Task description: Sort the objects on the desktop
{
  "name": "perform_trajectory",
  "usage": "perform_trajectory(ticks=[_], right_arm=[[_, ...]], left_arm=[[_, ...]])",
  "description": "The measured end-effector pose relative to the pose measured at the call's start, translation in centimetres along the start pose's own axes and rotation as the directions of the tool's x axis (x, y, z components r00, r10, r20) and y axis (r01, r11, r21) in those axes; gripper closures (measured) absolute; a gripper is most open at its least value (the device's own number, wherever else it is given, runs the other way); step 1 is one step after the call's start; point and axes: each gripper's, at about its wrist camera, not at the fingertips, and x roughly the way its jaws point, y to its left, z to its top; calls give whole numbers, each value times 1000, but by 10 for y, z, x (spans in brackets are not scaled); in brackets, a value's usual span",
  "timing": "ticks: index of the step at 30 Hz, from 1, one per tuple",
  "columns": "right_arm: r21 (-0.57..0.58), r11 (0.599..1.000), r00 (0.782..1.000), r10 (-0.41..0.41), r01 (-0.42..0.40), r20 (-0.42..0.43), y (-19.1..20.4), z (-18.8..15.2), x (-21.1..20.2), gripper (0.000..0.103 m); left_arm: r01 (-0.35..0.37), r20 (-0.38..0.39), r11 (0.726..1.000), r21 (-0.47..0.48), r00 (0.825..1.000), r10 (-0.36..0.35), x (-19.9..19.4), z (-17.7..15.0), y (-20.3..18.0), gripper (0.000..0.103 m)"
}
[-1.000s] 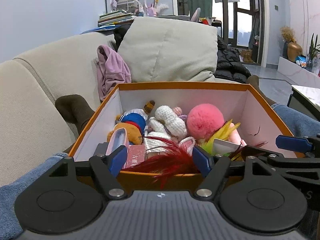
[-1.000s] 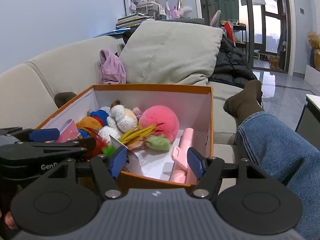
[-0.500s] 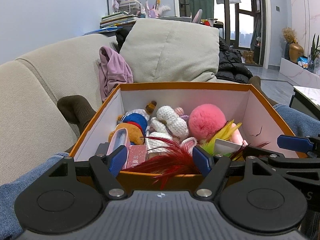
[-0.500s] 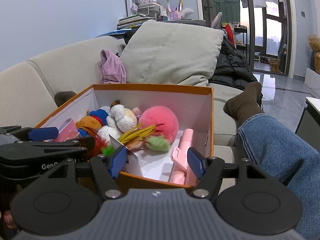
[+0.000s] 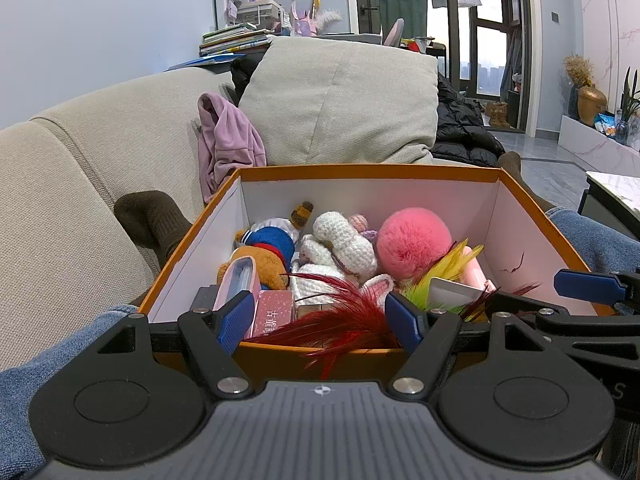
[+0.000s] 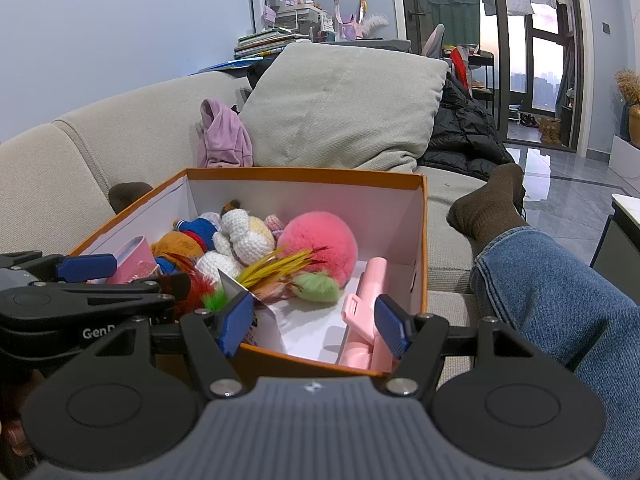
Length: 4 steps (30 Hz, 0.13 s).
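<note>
Orange box on beige sofa

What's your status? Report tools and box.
Left tool open, empty; right tool open, empty. Orange box packed with plush toys, pink pom-pom. Red feather lies between the left tool's fingers.

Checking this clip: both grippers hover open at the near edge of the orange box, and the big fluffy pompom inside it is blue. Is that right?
Not quite. The pompom is pink, not blue, as the right wrist view shows clearly. The rest holds: the left gripper and right gripper are open at the near edge of the orange box.
</note>
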Motion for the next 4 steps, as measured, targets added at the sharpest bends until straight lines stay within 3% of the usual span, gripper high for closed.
perform_trajectory(ticks=[4], right_arm=[[-1,1000,1000,-1,1,-1,0,0,0,34]], left_arm=[[-1,1,1000,0,1000,1,0,0,0,18]])
